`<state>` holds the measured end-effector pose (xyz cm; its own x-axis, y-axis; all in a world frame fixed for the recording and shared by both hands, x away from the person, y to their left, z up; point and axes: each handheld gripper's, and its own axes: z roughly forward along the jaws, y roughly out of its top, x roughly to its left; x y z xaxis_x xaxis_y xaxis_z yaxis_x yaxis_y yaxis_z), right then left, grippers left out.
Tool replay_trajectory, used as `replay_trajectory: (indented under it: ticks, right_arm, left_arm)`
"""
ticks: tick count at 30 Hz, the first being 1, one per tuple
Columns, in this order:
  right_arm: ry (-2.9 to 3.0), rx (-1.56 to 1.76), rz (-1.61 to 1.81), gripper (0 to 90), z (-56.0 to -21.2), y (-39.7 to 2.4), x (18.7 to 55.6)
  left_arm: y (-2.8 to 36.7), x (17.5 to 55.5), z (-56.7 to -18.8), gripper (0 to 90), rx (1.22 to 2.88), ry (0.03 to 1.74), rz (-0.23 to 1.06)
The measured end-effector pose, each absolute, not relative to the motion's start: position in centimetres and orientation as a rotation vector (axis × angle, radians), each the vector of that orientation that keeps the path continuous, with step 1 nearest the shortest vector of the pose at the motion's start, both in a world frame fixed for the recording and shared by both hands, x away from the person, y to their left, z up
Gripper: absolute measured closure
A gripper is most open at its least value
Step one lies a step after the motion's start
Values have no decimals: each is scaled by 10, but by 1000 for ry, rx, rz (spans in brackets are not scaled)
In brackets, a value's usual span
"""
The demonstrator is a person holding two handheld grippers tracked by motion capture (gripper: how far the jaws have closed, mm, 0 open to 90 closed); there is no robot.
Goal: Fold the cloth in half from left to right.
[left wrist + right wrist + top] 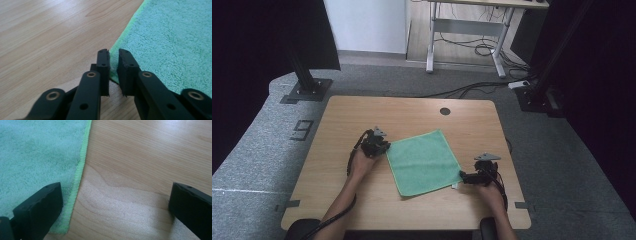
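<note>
A green cloth lies flat and spread out on the wooden table, turned a little askew. My left gripper is at the cloth's left corner. In the left gripper view its jaws stand almost together, pinching the cloth's hemmed edge. My right gripper rests at the cloth's right corner near the table's front. In the right gripper view it is open wide, one jaw over the cloth's border and the other over bare wood.
A round black cable hole sits near the table's far edge. A black stand's base is on the floor at the back left. Cables and a desk frame lie beyond the table.
</note>
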<state>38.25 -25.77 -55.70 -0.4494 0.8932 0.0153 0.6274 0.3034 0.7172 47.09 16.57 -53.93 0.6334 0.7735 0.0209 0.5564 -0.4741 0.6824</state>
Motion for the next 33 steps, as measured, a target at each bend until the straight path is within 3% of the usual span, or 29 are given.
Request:
replay_trajectory:
  ticks: [15,33]
  right_arm:
    - [2296,1242,970,93,-537,-240,376]
    - [2553,1003,1113,196,-528,-165,362]
  left_arm:
    - [170,468,-544,865,2151,1021,419]
    - [173,470,-544,841,2126,1053,385]
